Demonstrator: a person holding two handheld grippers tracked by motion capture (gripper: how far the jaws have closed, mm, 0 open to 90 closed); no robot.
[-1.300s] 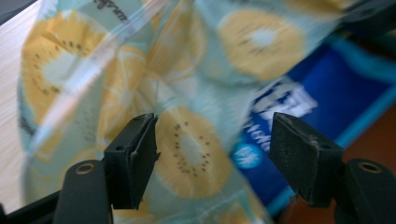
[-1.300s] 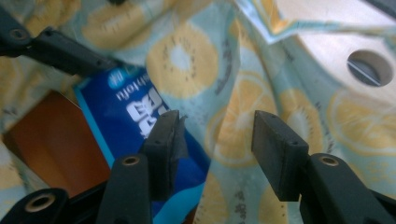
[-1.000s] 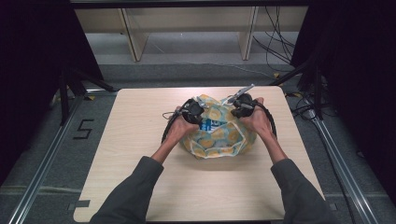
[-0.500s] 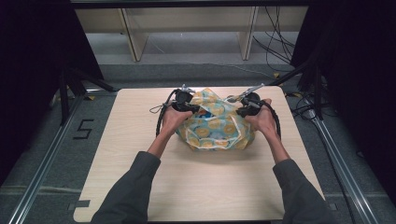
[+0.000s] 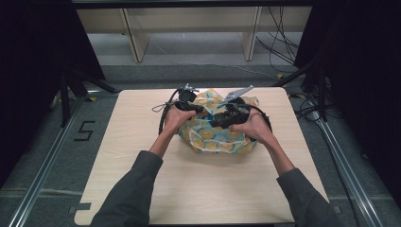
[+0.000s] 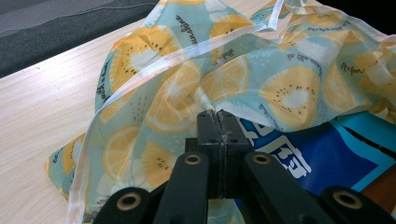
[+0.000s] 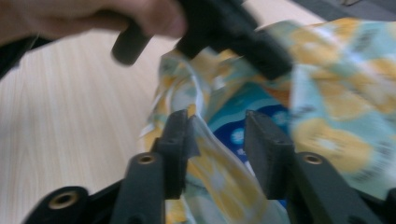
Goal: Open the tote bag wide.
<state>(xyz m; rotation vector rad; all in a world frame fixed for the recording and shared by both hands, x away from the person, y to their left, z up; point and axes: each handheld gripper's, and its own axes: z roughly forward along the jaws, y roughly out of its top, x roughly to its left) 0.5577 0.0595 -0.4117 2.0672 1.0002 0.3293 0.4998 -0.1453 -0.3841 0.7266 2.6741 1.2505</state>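
A cloth (image 5: 213, 139) printed with yellow fruit slices on pale blue lies bunched around a blue printed package (image 6: 317, 158) at the table's far middle. My left gripper (image 5: 201, 109) reaches over the bundle from its left. Its jaws are shut (image 6: 217, 114) and pinch a fold of the cloth (image 6: 187, 84). My right gripper (image 5: 213, 124) comes in from the right and faces the left one. Its jaws (image 7: 217, 121) have just been opening. A flap of cloth (image 7: 210, 163) lies between them against one pad, and the other pad stands off it.
The light wooden table (image 5: 142, 189) has bare room in front of the bundle and to both sides. Metal rails (image 5: 47, 156) run along the floor on each side. Shelving legs (image 5: 135, 38) and cables (image 5: 279, 42) stand beyond the far edge.
The right hand has moved left over the bundle toward the left gripper. The cloth has sunk from a raised heap into a lower, wider one. The left hand has barely shifted.
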